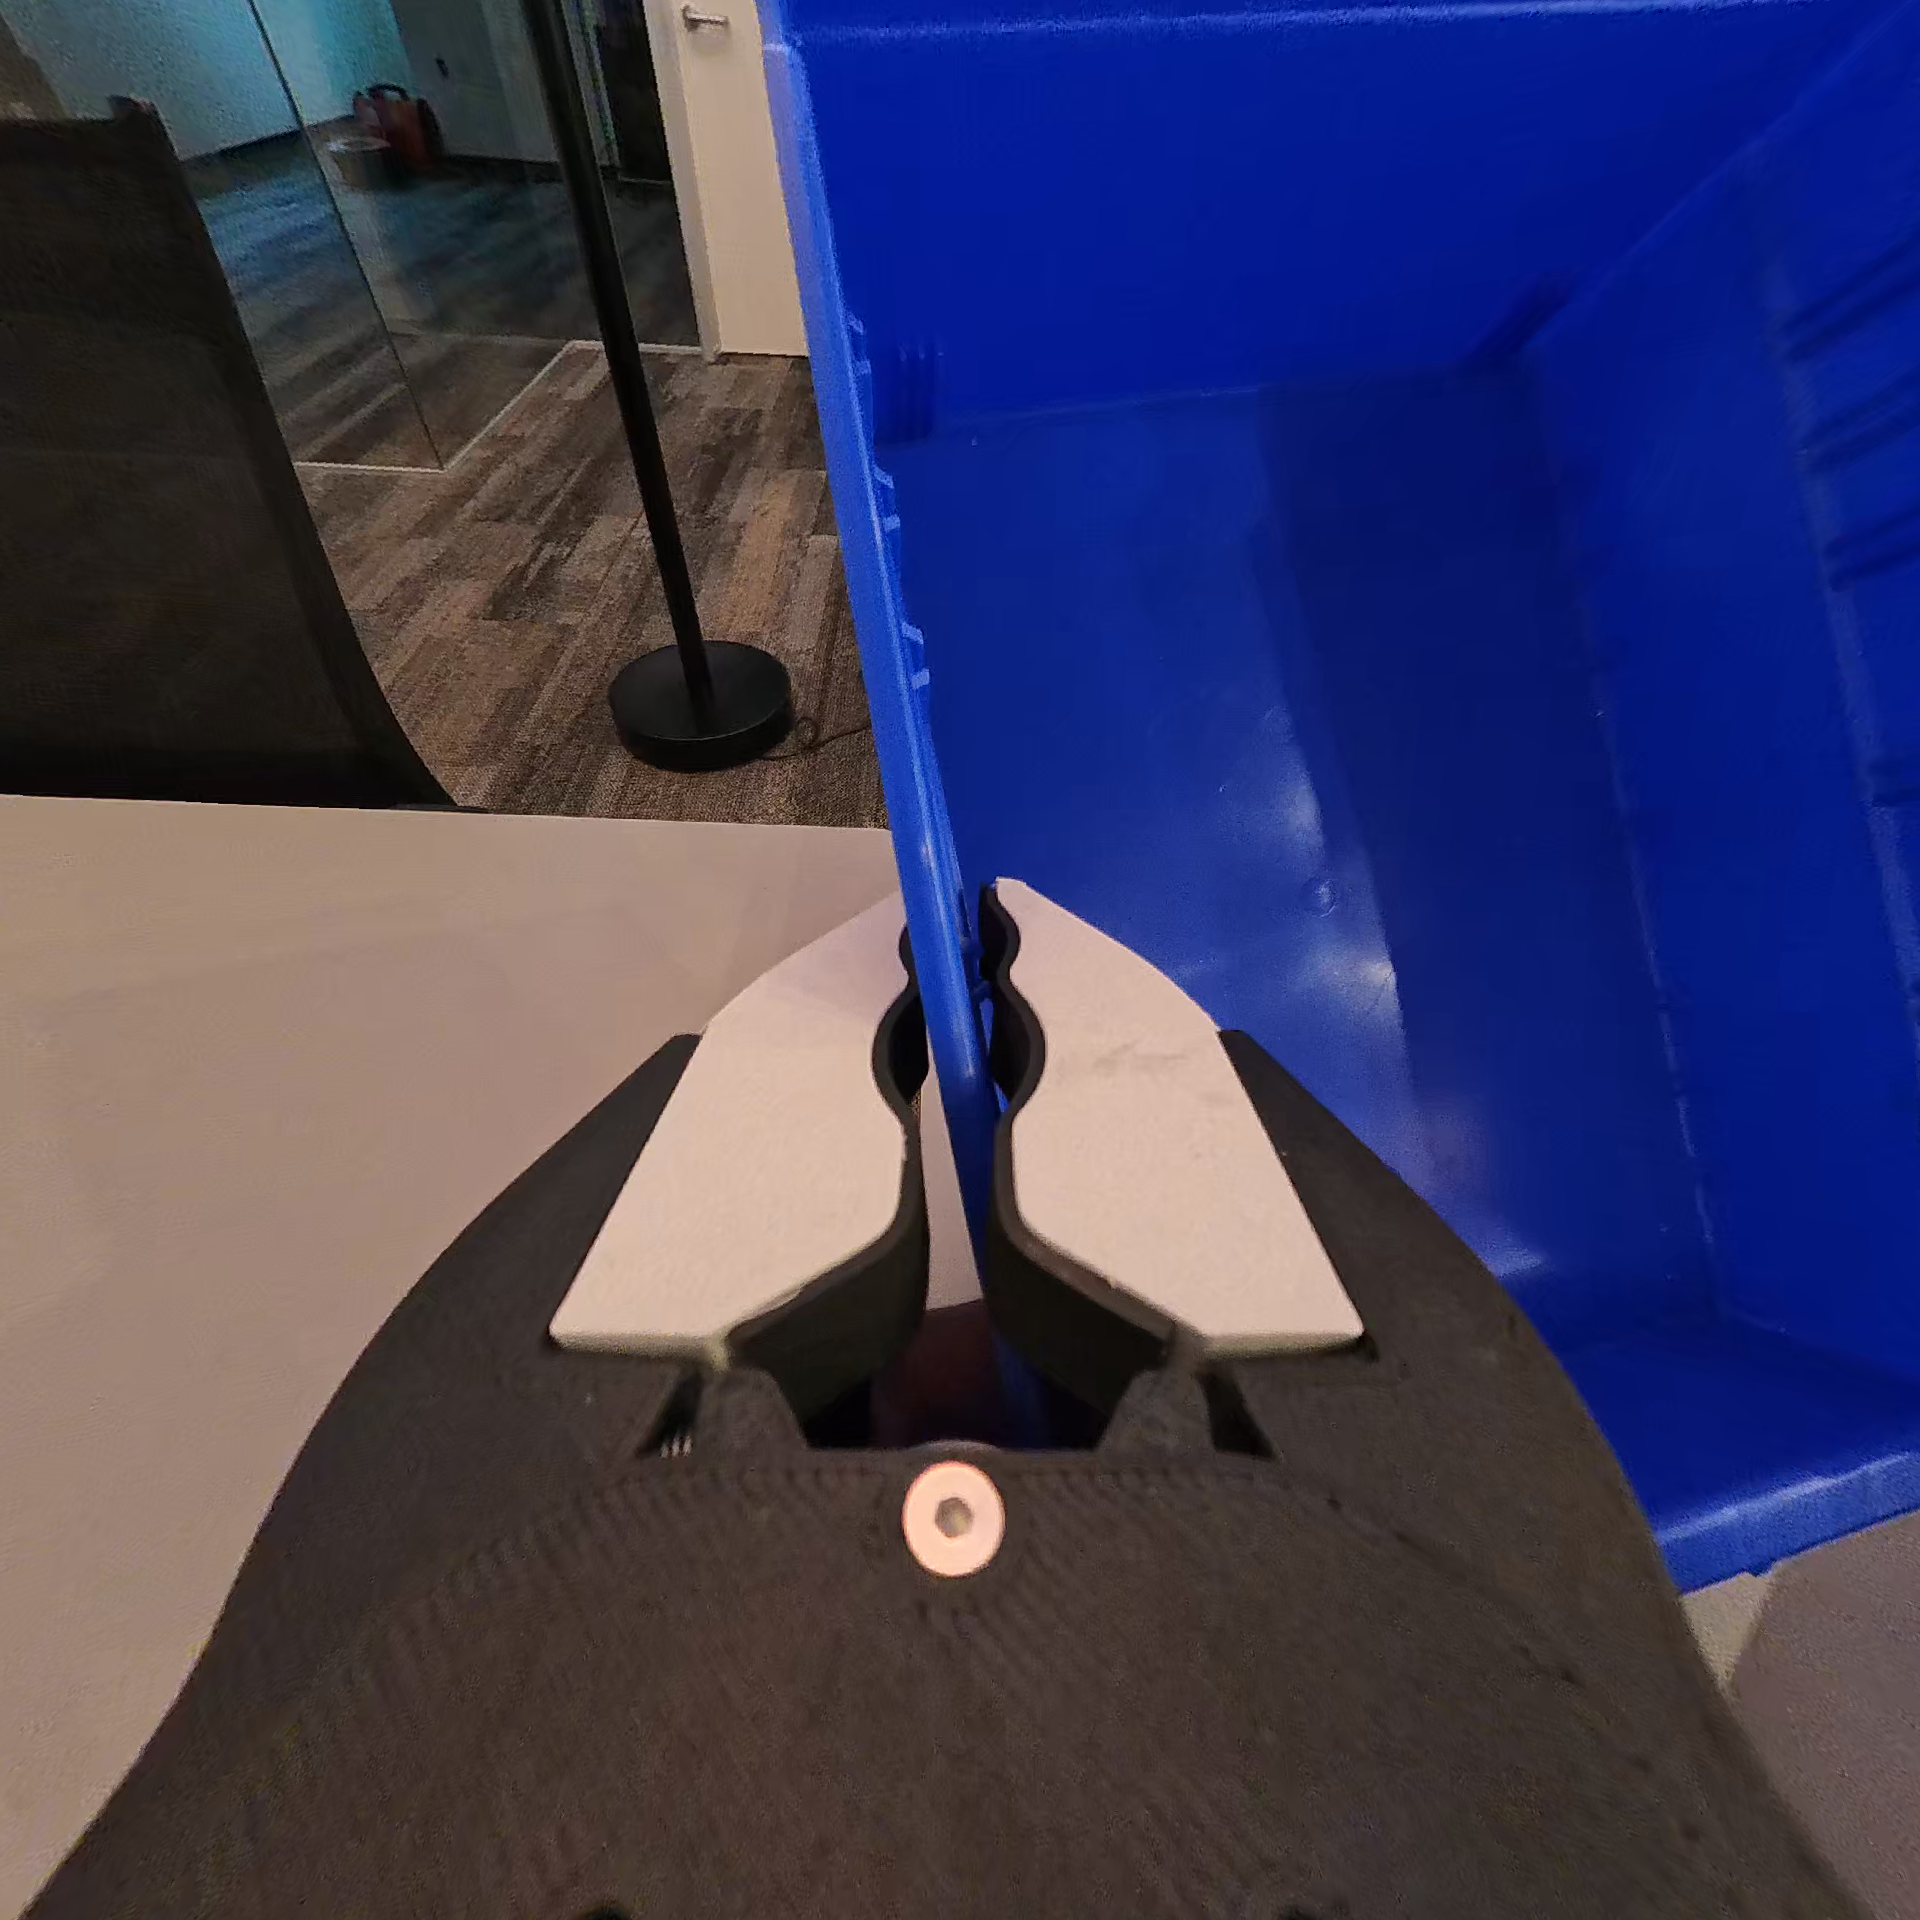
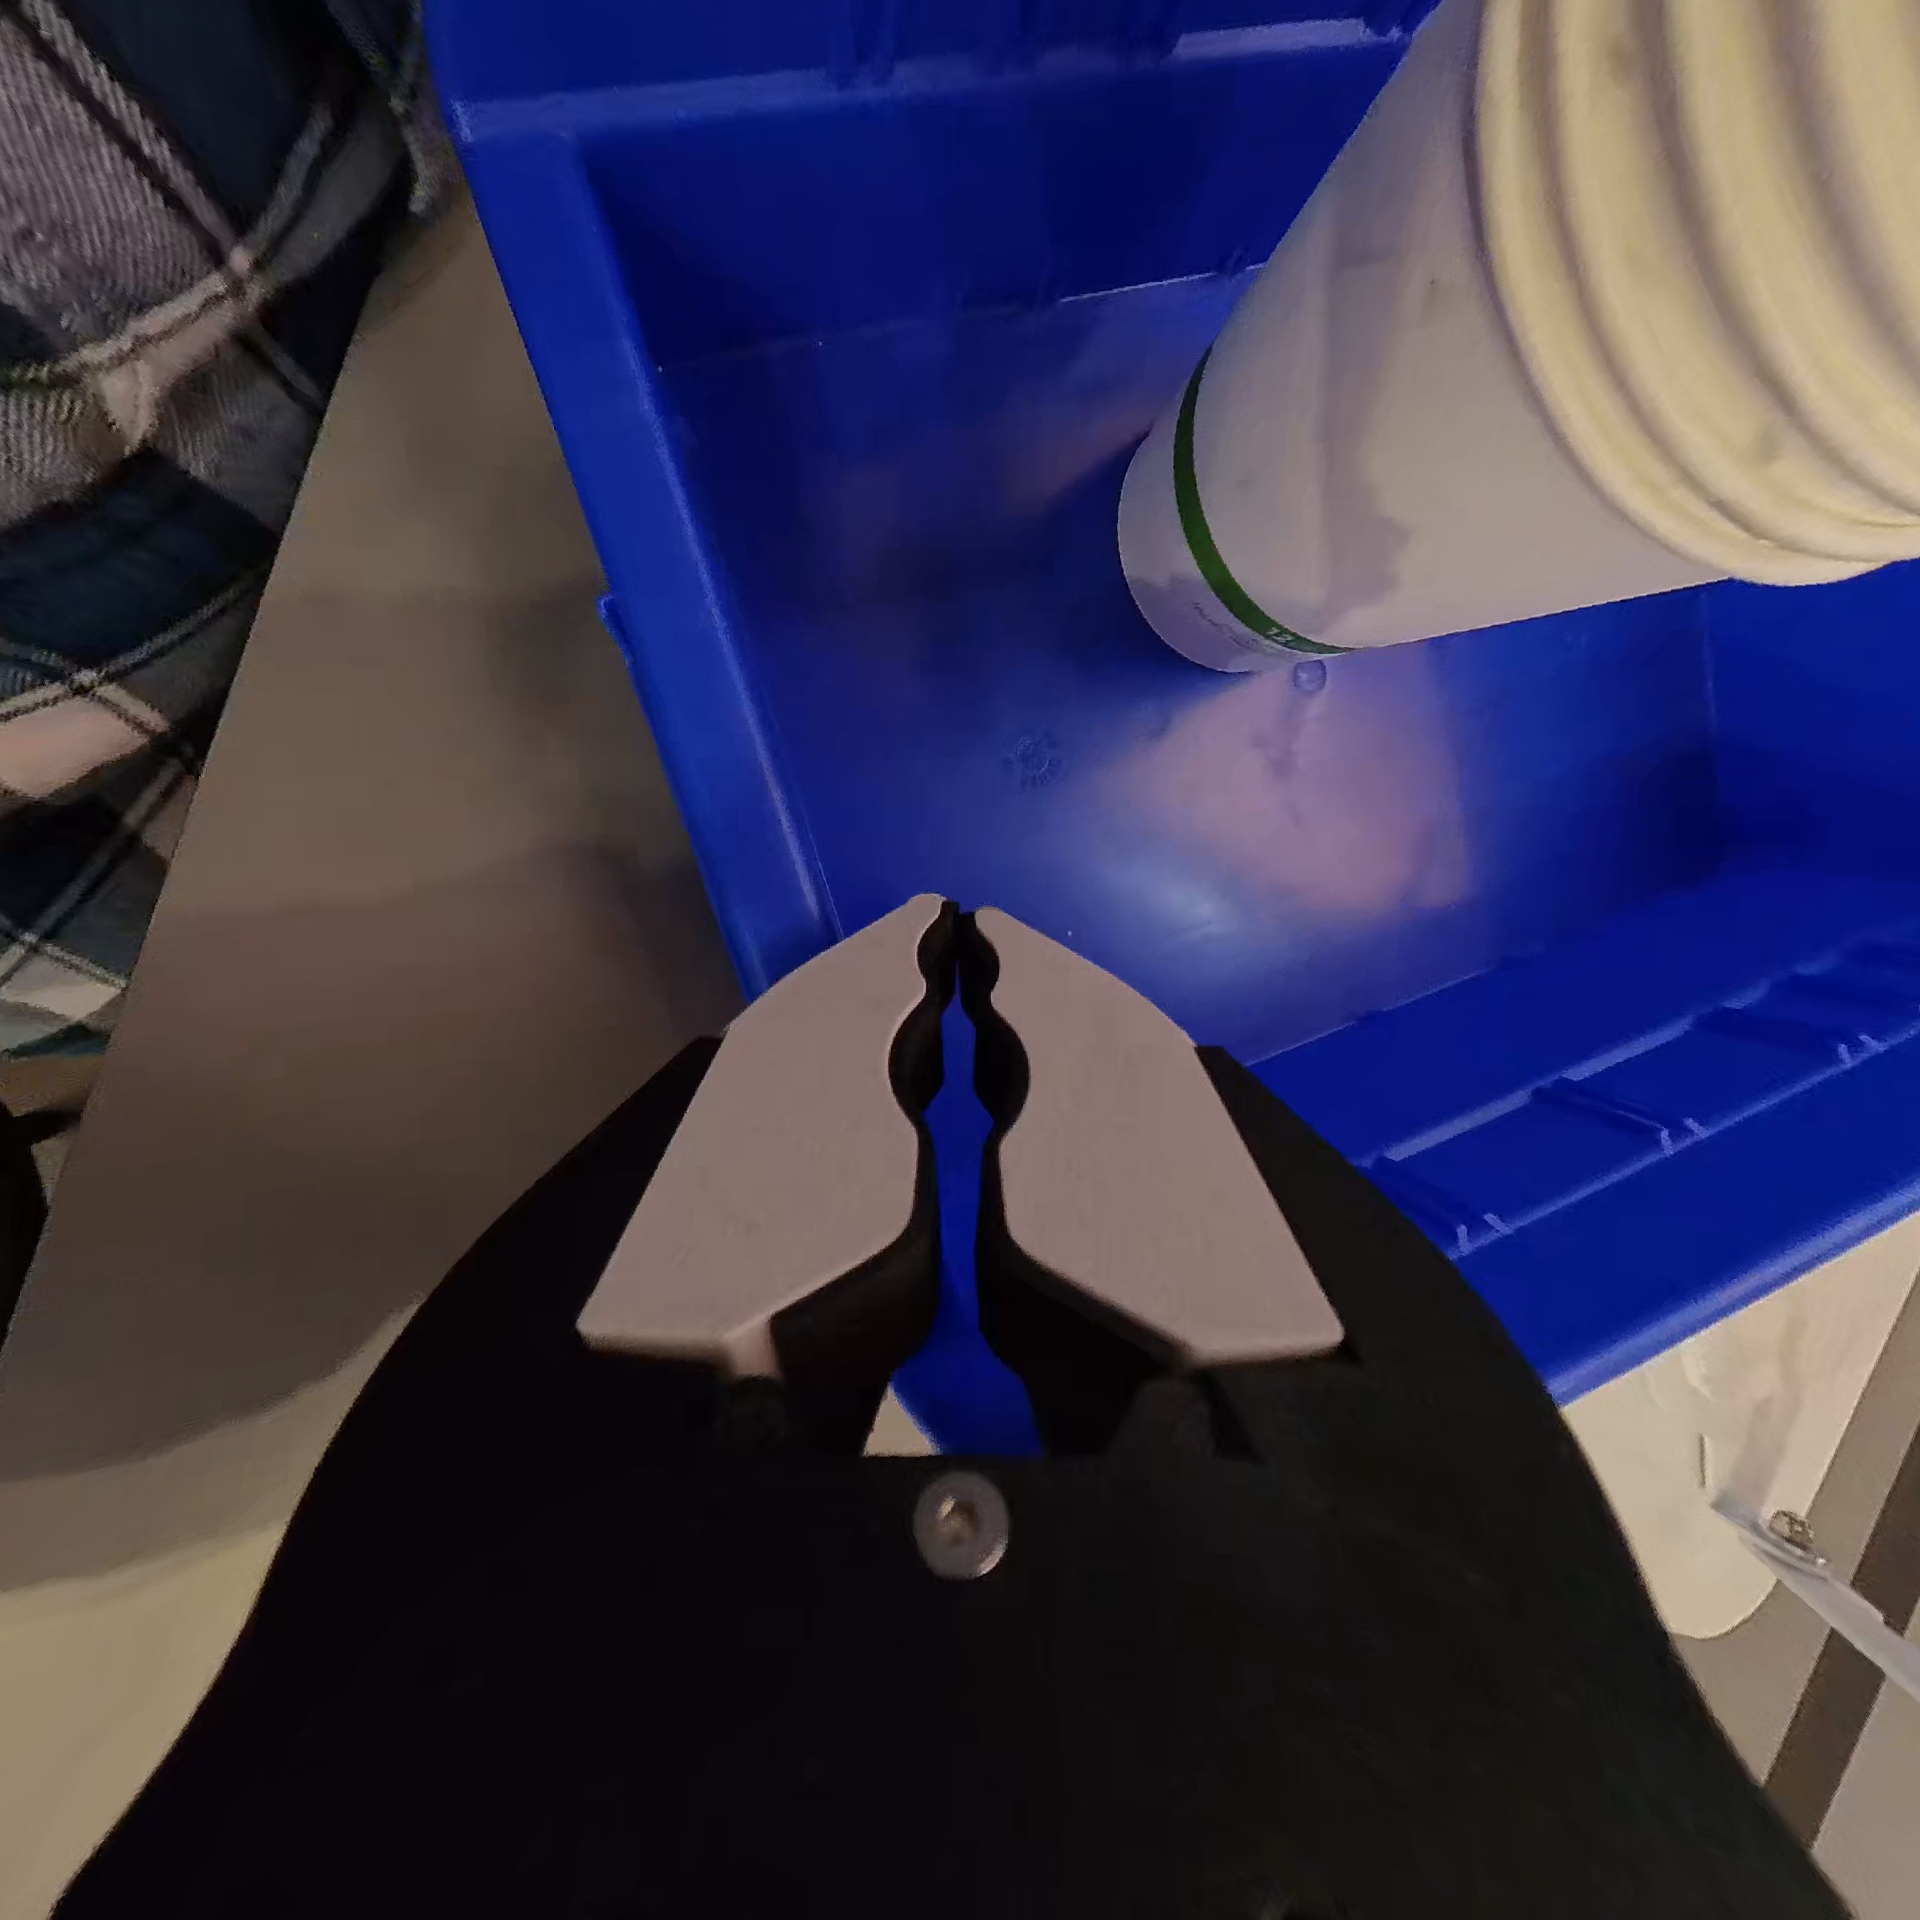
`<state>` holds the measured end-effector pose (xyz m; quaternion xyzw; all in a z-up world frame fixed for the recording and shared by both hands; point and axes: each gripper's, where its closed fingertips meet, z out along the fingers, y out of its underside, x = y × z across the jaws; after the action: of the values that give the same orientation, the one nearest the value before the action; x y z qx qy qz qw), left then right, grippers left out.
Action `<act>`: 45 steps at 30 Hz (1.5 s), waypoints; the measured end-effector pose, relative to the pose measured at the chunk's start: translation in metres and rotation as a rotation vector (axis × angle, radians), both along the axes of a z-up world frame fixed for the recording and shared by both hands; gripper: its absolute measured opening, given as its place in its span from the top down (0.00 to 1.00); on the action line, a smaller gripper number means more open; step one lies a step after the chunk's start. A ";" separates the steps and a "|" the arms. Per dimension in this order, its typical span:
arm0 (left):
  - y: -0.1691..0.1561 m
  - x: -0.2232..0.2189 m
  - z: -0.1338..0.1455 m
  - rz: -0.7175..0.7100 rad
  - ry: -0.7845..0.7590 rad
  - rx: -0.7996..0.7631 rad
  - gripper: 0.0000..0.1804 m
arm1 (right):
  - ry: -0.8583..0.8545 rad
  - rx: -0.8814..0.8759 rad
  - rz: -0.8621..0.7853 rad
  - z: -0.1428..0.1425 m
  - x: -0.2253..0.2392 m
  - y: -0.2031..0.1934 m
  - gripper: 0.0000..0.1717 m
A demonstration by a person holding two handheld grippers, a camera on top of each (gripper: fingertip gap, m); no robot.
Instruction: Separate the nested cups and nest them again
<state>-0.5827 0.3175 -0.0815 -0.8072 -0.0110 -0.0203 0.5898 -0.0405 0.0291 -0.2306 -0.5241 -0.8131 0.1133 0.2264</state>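
A stack of nested white paper cups (image 2: pixel 1382 416) with a green band near the base lies tilted inside a blue plastic bin (image 2: pixel 727 468), its base on the bin floor and its several rims (image 2: pixel 1683 260) at the upper right. My right gripper (image 2: pixel 958 916) is shut above the bin's near corner, its pads together with nothing between them. My left gripper (image 1: pixel 951 920) is shut on the bin's thin blue side wall (image 1: pixel 904 675), one pad on each face. No cups show in the left wrist view; only the empty bin interior (image 1: pixel 1403 727) does.
The bin stands on a pale table (image 1: pixel 364 1039) (image 2: pixel 364 935). Beyond the table's far edge are a dark chair (image 1: pixel 135 468) and a black floor stand with a round base (image 1: pixel 701 696). A person's plaid sleeve (image 2: pixel 135 364) is at the left. A white sheet (image 2: pixel 1683 1496) lies beside the bin. My right fingertips sit around 65 centimetres from my left ones.
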 end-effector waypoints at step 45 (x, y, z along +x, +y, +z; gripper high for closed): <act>-0.107 -0.088 0.061 0.414 0.064 0.167 0.97 | 0.031 0.124 -0.277 -0.015 -0.208 0.152 0.83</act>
<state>-0.6709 0.2106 -0.0201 -0.7362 -0.1562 0.1262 0.6463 -0.2486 0.1814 -0.2452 -0.6143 -0.7350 0.0388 0.2842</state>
